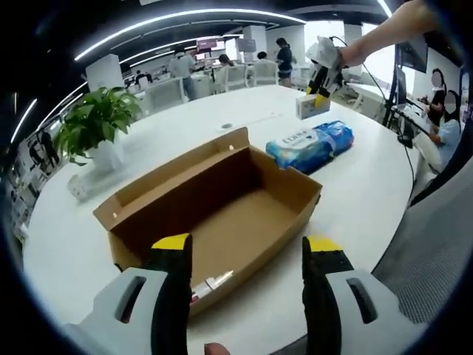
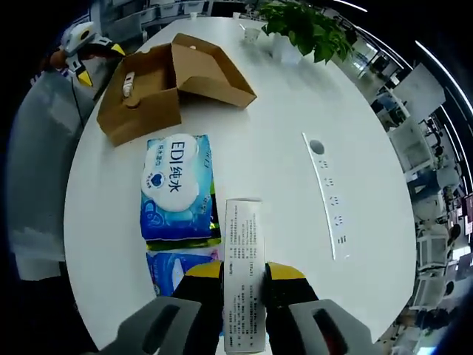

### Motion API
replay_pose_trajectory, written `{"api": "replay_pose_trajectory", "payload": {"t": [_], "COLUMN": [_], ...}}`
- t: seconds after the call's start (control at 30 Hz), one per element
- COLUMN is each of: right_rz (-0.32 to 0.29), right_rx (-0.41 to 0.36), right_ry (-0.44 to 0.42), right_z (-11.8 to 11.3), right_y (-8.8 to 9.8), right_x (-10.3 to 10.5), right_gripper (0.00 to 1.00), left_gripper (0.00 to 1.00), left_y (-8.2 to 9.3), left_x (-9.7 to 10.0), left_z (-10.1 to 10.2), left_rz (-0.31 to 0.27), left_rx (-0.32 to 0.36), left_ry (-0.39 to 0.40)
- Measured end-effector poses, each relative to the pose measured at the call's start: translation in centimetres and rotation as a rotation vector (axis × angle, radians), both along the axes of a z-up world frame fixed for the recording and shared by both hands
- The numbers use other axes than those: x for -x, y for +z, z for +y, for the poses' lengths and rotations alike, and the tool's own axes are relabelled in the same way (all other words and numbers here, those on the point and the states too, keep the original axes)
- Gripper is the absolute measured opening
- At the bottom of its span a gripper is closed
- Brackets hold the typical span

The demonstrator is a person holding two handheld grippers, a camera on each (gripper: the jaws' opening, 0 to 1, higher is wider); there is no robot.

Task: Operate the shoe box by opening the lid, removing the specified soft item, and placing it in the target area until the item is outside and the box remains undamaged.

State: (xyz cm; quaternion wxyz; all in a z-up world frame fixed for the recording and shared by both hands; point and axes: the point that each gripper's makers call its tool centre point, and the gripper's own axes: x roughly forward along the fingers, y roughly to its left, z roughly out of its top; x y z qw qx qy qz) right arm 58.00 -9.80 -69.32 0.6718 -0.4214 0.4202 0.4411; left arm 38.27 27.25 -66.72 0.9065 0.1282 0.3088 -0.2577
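Yellow-tipped jaws of the left tongs [image 1: 247, 251] rise at the bottom of the left gripper view, standing wide apart with nothing between them. They hang just over the near edge of the shoe box [image 1: 222, 203], a brown cardboard box lying on the white bench [image 1: 355, 200]. Its lid [image 1: 181, 166] is swung back and stands up along the far side, and the inside looks bare apart from a small pale thing at the near wall, partly hidden behind the left jaw. Just beyond the box's far right corner lies the blue wipes pack [image 1: 310, 144], flat on the bench and apart from the cardboard. Farther off, the right tongs [image 1: 321, 78] come in from the upper right, held by a person's arm, with a small white carton [image 1: 312, 106] at their tip. A potted plant [image 1: 96, 122] stands at the bench's left edge.

In the right gripper view, the right tongs [image 2: 244, 277] are closed onto the white carton [image 2: 244, 274], a narrow printed box gripped on its two long sides and pointing away from the camera. Right beside it, to the left, lies the wipes pack [image 2: 176, 185], blue and white with printed lettering. Beyond that sits the open shoe box [image 2: 159, 85], with the left tongs [image 2: 85, 44] near its far left corner. A power strip [image 2: 329, 196] is set into the bench [image 2: 281, 133] to the right, and the plant [image 2: 307, 26] stands at the far end.
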Motion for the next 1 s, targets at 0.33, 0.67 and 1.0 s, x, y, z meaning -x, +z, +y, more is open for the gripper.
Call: {"api": "replay_pose_trajectory", "payload": {"t": [0.33,0.67,1.0], "right_rz": [0.021,0.054,0.081], "right_rx": [0.0,0.011,0.029], "right_ry": [0.016,0.024,0.037], "right_z": [0.3,-0.3,-1.4], "right_y": [-2.2,-4.6,-6.3], "right_x": [-0.1,0.2,0.7], "right_gripper": [0.16,0.16,0.16], "left_gripper": [0.59,0.59,0.59], "left_y": [-0.3,-0.8,-1.1], "left_x": [0.1,0.1,0.2], "left_z": [0.6,0.9,0.9], "left_rz": [0.01,0.024,0.033], "left_rx": [-0.012,-0.022,-0.028], "left_ry": [0.014,0.023,0.023]}}
